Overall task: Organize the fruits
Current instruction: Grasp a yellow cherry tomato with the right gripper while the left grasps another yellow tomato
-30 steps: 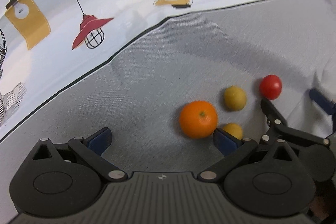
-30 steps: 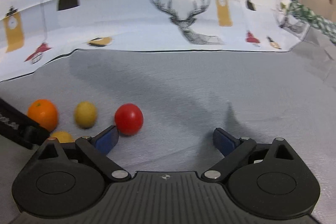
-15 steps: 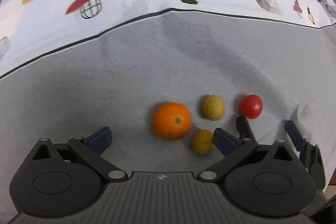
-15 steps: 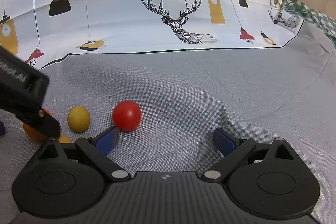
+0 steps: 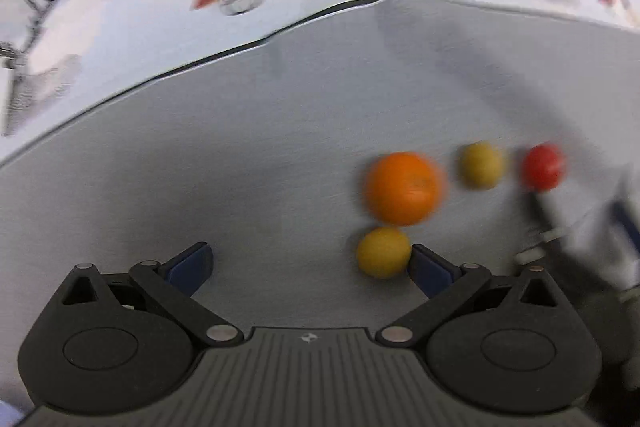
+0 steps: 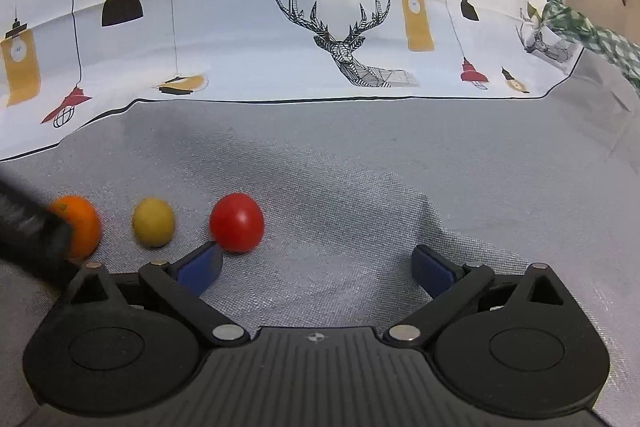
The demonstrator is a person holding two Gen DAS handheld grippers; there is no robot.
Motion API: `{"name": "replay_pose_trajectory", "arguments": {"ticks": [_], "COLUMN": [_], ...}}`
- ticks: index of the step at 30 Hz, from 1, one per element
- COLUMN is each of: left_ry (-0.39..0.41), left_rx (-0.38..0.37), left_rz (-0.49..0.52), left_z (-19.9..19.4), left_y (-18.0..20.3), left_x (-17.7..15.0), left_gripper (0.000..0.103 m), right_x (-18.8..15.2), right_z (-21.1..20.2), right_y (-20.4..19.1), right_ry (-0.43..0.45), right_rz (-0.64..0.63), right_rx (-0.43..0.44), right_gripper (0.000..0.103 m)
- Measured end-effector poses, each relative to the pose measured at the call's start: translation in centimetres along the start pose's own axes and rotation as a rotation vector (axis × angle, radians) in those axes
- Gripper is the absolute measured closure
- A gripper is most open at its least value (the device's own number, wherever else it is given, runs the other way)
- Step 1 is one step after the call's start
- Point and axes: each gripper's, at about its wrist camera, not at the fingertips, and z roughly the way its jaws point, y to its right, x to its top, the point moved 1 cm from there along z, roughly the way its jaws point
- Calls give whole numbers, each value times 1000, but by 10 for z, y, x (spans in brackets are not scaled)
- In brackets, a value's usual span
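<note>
Four fruits lie on a grey cloth. In the blurred left wrist view an orange sits just beyond a small yellow fruit, with a yellow-green fruit and a red tomato to its right. My left gripper is open and holds nothing; the small yellow fruit lies against the inner side of its right finger. My right gripper is open, its jaws opening, with nothing between them. The tomato rests just past its left fingertip. The yellow-green fruit and the orange lie further left.
The grey cloth has soft folds and ends at a white printed band with lamps and a deer. A green checked fabric lies at the far right. The left gripper's dark body covers part of the orange.
The left wrist view has swung and rolled, so the fruits now sit further right in it and the small yellow fruit touches the right finger. The right wrist view has hardly changed.
</note>
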Motion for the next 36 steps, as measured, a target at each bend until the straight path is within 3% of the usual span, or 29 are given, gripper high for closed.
{"name": "replay_pose_trajectory", "arguments": {"ticks": [4,9,14,22,29,36], "left_ry": [18,68,95,90,77,107], "left_rx": [-17,-18,-29,-41,-38,-50], "left_rz": [2,76,120,77,15,38], "left_z": [-3,-5,-10,-14,-19,-17], "left_y": [-16,-8,-5,-30,-57,-42], "left_x": [-2,-1,-8,-18,-24,-13], "left_gripper": [0,7,11,11,11,11], "right_x": [0,1,-1,-1,3,6], "right_z": [-3,-16,-25,-13,-2,-2], "right_y": [5,-14,-23,-42,-50,-51], "right_ry": [-6,38,8,11,32,28], "right_rz": [38,-32,-69,-101,-99,-91], "right_rx": [48,161,261,269,257,254], "right_gripper": [4,11,38,37,30,37]}}
